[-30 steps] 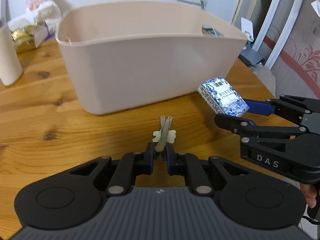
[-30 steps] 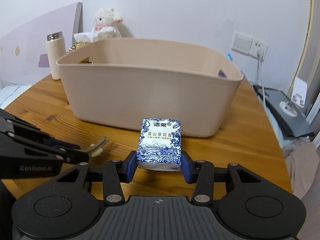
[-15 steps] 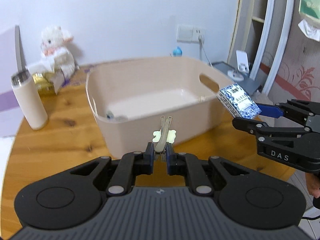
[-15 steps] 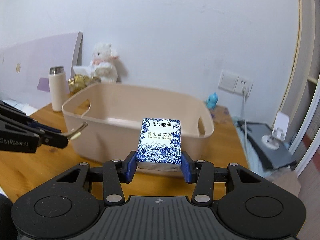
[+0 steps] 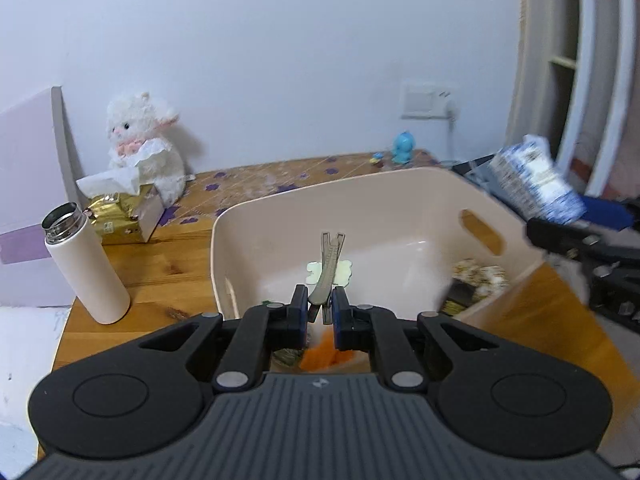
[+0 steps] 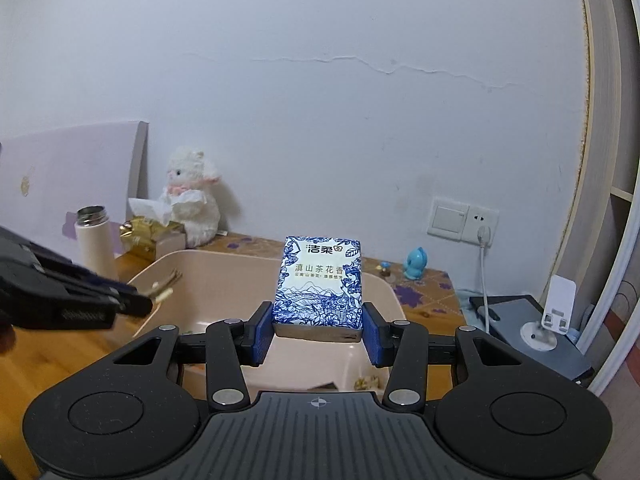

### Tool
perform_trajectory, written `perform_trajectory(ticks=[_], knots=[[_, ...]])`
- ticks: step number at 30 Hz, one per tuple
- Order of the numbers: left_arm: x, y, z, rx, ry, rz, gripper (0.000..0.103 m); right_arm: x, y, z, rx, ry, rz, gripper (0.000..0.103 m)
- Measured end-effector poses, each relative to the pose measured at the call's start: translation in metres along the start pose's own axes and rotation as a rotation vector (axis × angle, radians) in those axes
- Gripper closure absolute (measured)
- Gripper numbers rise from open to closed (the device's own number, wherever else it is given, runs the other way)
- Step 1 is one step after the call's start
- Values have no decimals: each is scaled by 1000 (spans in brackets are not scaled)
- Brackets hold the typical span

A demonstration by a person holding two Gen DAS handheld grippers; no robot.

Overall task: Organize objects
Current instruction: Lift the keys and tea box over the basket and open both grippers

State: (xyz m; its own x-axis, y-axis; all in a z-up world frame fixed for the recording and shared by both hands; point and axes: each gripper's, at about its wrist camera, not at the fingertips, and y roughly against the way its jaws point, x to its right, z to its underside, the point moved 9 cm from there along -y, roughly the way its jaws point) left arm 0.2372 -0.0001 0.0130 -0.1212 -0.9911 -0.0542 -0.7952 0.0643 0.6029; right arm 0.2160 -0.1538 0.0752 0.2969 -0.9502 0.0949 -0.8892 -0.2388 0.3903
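Left wrist view: left tongs (image 5: 321,312) clenched on a slim grey-beige hair clip with a pale cream flower trim (image 5: 329,270), held above the open pale pink plastic bin with cut-out handles (image 5: 404,196). Bin stands on the wooden bench (image 5: 160,264); inside it, an orange item and patterned packets, blurred. White cylindrical flask with steel neck (image 5: 86,270) near the bench's left edge. White plush lamb (image 5: 144,144) and gold box of tissues (image 5: 120,216) at the far left corner. Small blue bird figurine (image 5: 403,147) at the far edge.

Right wrist view: right tongs (image 6: 318,330) grasping a blue-and-white printed tissue pack (image 6: 320,284), raised over the bin.
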Motion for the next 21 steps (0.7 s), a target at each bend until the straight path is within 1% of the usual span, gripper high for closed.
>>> perform_trajectory(ticks=[5, 10, 14, 16, 21], knots=[[-3, -44, 4, -74, 4, -44, 89, 2, -33, 2, -41, -8, 30, 61], [-5, -75, 13, -133, 11, -59, 89, 3, -66, 17, -112, -7, 56, 61], [-6, -92, 22, -182, 25, -54, 89, 1, -88, 32, -174, -2, 61, 61], [-4, -96, 24, -192, 7, -58, 89, 0, -95, 37, -196, 8, 63, 61], [-3, -98, 26, -203, 18, -52, 89, -4, -106, 46, -237, 16, 57, 60]])
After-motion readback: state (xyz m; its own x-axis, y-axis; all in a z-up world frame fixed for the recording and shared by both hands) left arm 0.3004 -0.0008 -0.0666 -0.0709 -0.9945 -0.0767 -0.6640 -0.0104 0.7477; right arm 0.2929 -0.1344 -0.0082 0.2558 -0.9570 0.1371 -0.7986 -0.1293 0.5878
